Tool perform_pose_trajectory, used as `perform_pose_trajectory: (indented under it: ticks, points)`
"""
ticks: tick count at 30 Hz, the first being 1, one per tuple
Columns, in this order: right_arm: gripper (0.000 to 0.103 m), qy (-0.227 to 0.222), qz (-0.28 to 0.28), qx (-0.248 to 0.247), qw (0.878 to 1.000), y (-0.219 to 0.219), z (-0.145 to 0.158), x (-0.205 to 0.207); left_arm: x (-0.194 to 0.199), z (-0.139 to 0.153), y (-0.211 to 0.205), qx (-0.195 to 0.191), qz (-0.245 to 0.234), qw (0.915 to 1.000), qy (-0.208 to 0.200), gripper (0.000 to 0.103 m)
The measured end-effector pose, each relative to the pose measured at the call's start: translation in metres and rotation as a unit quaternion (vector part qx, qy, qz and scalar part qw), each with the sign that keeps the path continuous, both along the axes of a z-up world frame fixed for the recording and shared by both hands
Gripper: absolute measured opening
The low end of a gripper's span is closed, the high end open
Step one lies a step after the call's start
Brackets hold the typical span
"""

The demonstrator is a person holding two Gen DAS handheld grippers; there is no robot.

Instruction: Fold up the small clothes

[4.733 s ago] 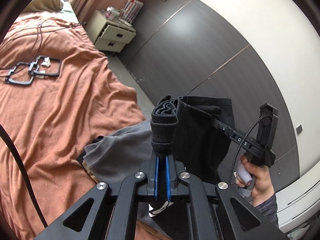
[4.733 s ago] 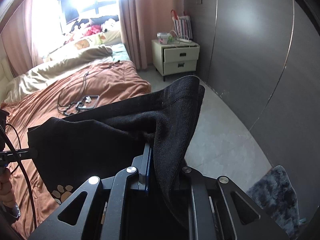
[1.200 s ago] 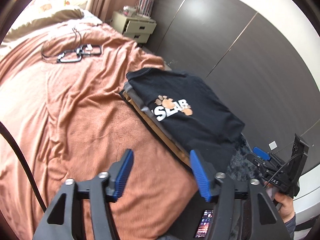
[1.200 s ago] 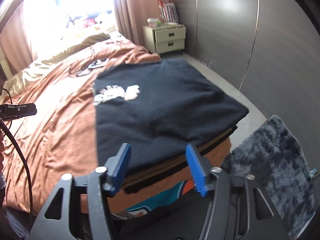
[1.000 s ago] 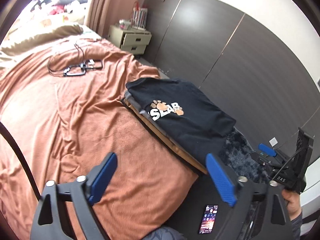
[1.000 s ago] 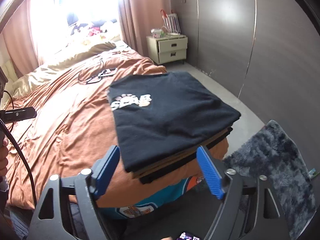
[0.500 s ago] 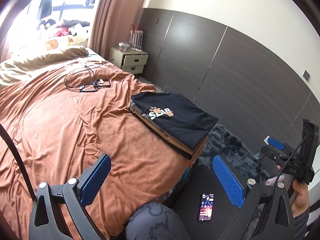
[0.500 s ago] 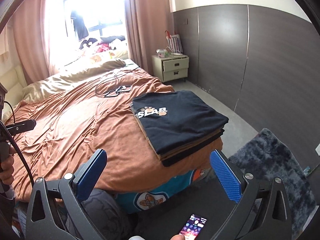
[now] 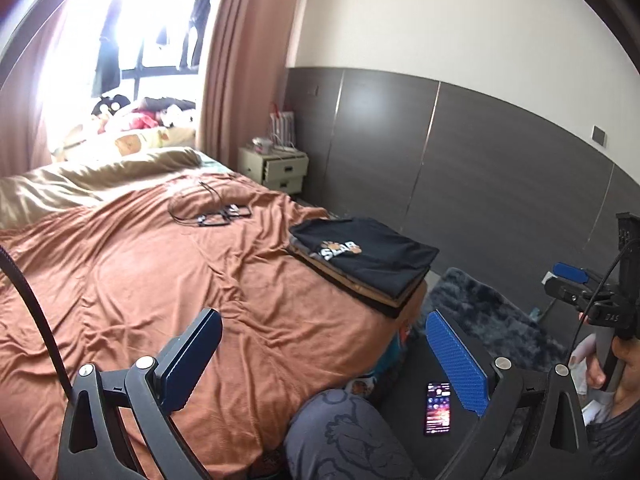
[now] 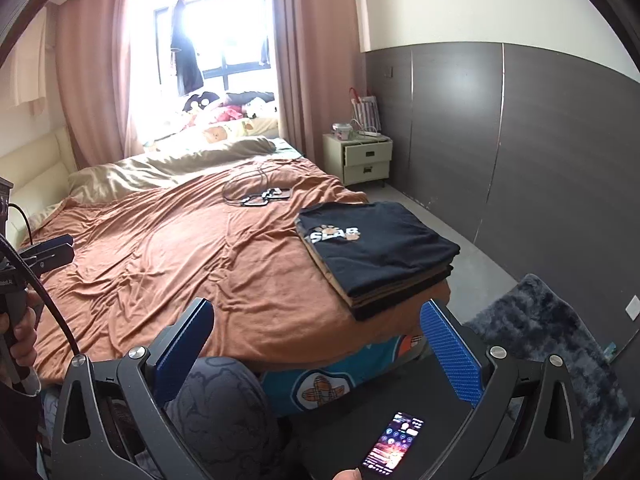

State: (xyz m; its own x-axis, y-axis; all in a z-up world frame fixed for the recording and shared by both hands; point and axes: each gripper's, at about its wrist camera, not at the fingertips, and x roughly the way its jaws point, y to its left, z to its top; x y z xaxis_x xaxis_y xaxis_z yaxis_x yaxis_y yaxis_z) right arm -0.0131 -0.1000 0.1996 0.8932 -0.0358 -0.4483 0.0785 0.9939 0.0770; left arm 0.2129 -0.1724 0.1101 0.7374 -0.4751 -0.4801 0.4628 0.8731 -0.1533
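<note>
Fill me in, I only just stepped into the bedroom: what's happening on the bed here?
A person is folding clothes with handheld tongs. A folded black T-shirt tops a neat stack of folded clothes at the corner of the orange-brown bedspread. Both the left tongs and right tongs are open and empty, held away from the stack. A lit phone lies near the person's knee.
</note>
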Motion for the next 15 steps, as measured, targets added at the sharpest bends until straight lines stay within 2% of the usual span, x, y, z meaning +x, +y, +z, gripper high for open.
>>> perform_pose_trajectory:
  ticks: [10, 13, 15]
  points:
    - [0.103, -0.027, -0.001, 0.029, 0.999, 0.028, -0.025, -0.036, -0.069, -0.005, 0.050, 0.013, 0.058, 0.9962, -0.064, 0.103]
    - [0.103, -0.029, 0.000, 0.032, 0.999, 0.035, -0.037, -0.038, -0.085, -0.011, 0.067, 0.016, 0.073, 0.9947, -0.071, 0.103]
    - [0.103, -0.028, 0.009, 0.035, 0.999, 0.040, -0.045, -0.039, -0.095, -0.015, 0.081, 0.005, 0.079, 0.9947, -0.065, 0.103]
